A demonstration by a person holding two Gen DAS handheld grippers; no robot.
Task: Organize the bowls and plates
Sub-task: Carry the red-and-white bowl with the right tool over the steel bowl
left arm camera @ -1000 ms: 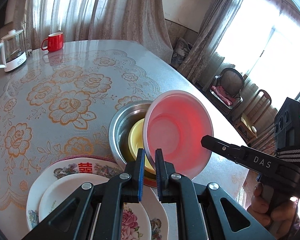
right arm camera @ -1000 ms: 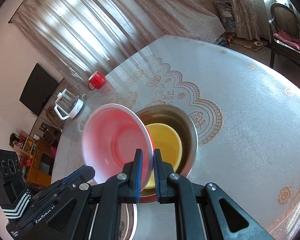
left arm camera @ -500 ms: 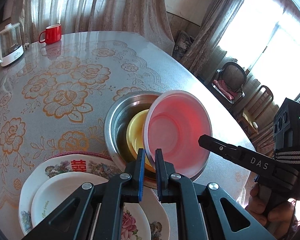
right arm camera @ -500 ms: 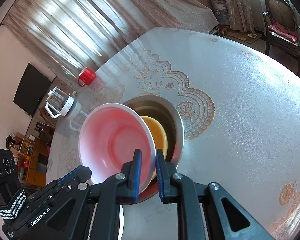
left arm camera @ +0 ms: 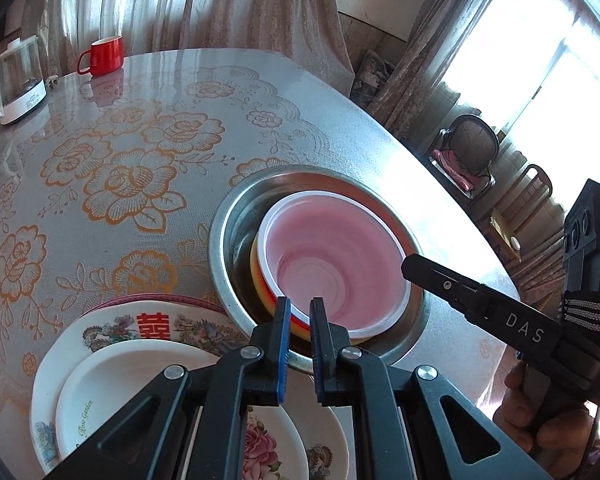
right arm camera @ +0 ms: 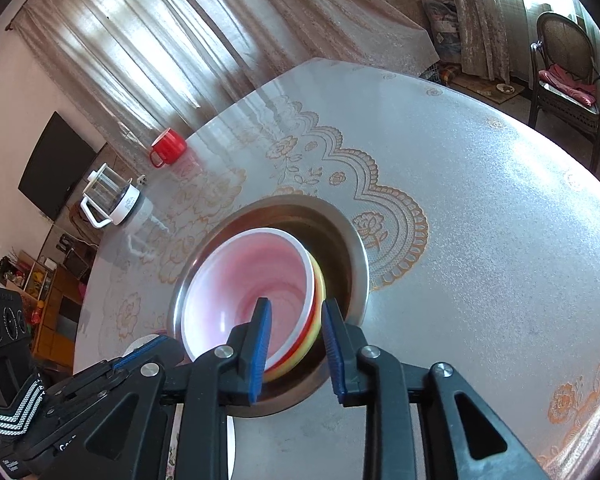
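Observation:
A pink bowl [left arm camera: 336, 264] with a white rim sits nested in a yellow bowl [left arm camera: 260, 292], both inside a steel basin [left arm camera: 228, 240]. The pink bowl [right arm camera: 244, 292], yellow bowl [right arm camera: 318, 292] and basin [right arm camera: 360, 264] also show in the right wrist view. My left gripper [left arm camera: 299, 312] hovers over the bowls' near rim with a narrow gap between its pads, holding nothing. My right gripper [right arm camera: 294, 320] is open, its fingers either side of the bowls' rim. Stacked floral plates [left arm camera: 112, 360] lie left of the basin.
A red mug [left arm camera: 104, 56] and a glass kettle [left arm camera: 14, 80] stand at the table's far side. The round table [right arm camera: 480, 184] has a lace-pattern cover. A chair [right arm camera: 568, 68] stands beyond the table's edge.
The pink bowl went from tilted and held by both grippers to lying flat in the yellow bowl. The right gripper opened and let go; the left gripper's pads parted slightly.

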